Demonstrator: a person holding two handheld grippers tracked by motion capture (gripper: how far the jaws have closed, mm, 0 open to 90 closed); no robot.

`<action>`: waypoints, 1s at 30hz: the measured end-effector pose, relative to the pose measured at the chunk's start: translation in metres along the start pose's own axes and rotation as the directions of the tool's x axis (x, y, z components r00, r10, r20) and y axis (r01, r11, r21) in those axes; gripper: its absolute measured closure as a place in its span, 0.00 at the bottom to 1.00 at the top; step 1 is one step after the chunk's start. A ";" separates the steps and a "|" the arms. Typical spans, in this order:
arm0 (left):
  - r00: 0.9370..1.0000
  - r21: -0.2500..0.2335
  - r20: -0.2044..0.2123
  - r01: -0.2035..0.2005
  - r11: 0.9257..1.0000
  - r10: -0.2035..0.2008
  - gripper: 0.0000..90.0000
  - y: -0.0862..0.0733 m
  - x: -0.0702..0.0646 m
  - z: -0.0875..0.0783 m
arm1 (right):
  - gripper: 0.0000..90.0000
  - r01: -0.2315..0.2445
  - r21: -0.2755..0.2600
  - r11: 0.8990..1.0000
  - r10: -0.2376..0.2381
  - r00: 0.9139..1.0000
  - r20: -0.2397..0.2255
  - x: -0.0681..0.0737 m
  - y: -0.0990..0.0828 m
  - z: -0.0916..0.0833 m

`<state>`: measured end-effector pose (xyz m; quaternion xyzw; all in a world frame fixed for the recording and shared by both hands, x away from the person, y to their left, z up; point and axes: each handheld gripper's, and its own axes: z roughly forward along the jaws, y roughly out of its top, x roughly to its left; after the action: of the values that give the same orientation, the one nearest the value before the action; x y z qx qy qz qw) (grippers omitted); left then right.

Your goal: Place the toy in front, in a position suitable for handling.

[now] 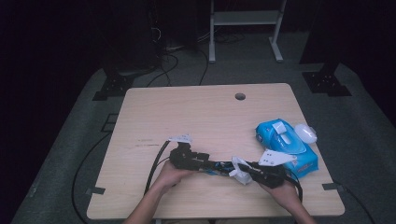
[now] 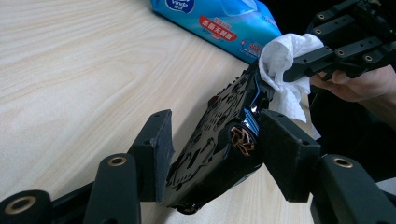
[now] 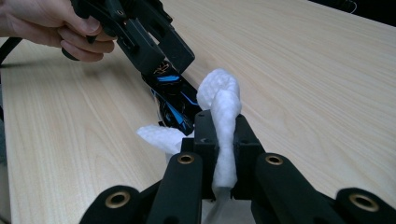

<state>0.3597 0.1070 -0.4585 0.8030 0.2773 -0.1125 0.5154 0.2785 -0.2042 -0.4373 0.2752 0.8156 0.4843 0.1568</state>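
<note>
A black toy car [image 1: 215, 166] with blue stripes sits tilted between the jaws of my left gripper [image 1: 209, 164], just above the wooden table [image 1: 201, 112]. In the left gripper view the car [image 2: 219, 126] shows its underside and a gold wheel hub, and both pads of the left gripper [image 2: 212, 140] press on it. My right gripper [image 1: 246, 173] is shut on a crumpled white wipe [image 1: 239, 170]. In the right gripper view the wipe [image 3: 222, 98] stands up between that gripper's [image 3: 222, 135] closed jaws, against the car's [image 3: 173, 100] lower end.
A blue pack of wet wipes [image 1: 285, 142] lies at the table's right, close behind the right hand, with a small white rounded object [image 1: 306, 133] beside it. A cable hole [image 1: 240, 96] sits near the far edge. A white frame [image 1: 245, 18] stands on the floor beyond.
</note>
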 end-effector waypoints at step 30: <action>0.981 0.101 -0.081 -0.167 0.981 0.175 0.21 -0.024 -0.028 0.003 | 0.93 0.052 0.100 0.994 -0.050 0.998 -0.022 0.022 -0.015 0.001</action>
<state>0.3229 0.1025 -0.4654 0.8515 0.2243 -0.0445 0.4719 0.2572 -0.1961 -0.4505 0.2570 0.8471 0.4413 0.1470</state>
